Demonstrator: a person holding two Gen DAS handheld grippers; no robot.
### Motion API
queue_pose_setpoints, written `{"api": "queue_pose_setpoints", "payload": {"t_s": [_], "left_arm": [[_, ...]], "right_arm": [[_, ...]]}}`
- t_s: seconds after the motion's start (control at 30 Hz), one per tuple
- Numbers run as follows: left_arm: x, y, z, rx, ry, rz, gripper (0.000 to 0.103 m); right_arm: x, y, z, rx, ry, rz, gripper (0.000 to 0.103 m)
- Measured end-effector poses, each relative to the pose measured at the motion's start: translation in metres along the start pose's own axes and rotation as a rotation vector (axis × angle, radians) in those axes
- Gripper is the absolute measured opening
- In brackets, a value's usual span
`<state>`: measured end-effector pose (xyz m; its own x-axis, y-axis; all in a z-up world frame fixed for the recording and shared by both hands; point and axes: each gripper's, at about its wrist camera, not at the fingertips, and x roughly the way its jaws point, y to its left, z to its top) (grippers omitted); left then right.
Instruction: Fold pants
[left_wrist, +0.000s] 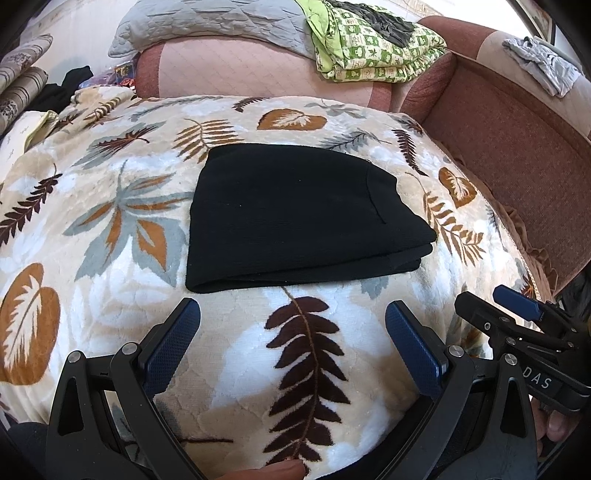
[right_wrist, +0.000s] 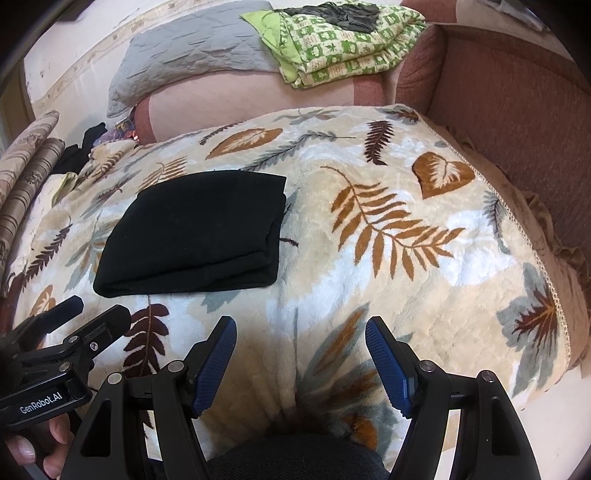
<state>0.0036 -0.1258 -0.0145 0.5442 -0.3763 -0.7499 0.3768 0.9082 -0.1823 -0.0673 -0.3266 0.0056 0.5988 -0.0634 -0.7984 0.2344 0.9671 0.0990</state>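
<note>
Black folded pants (left_wrist: 295, 218), 1 bundle, on leaf-print blanket (left_wrist: 110, 206); 2 grippers, left gripper (left_wrist: 293, 325) and right gripper (right_wrist: 301, 343), both released.

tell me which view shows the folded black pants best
The left wrist view. There the pants lie near the middle, filling much of the frame, with the stacked layers at the near right corner plain. The right wrist view shows them whole too, but smaller and off to the left.

Both grippers angle downward side by side. The left gripper (left_wrist: 291, 314) has its blue-padded fingers (left_wrist: 173, 339) spread wide with nothing between them. The right gripper (right_wrist: 301, 332) is the same — fingers (right_wrist: 388, 365) apart, empty. A hand (right_wrist: 26, 446) grips the left gripper's handle — fingertips showing.
</note>
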Motion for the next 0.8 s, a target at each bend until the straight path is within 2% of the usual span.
{"api": "queue_pose_setpoints", "payload": {"t_s": [0.8], "left_arm": [[0.0008, 0.0057, -0.0011, -0.017, 0.007, 0.002, 0.101]], "right_arm": [[0.0016, -0.0008, -0.0012, 0.006, 0.01, 0.009, 0.07]]}}
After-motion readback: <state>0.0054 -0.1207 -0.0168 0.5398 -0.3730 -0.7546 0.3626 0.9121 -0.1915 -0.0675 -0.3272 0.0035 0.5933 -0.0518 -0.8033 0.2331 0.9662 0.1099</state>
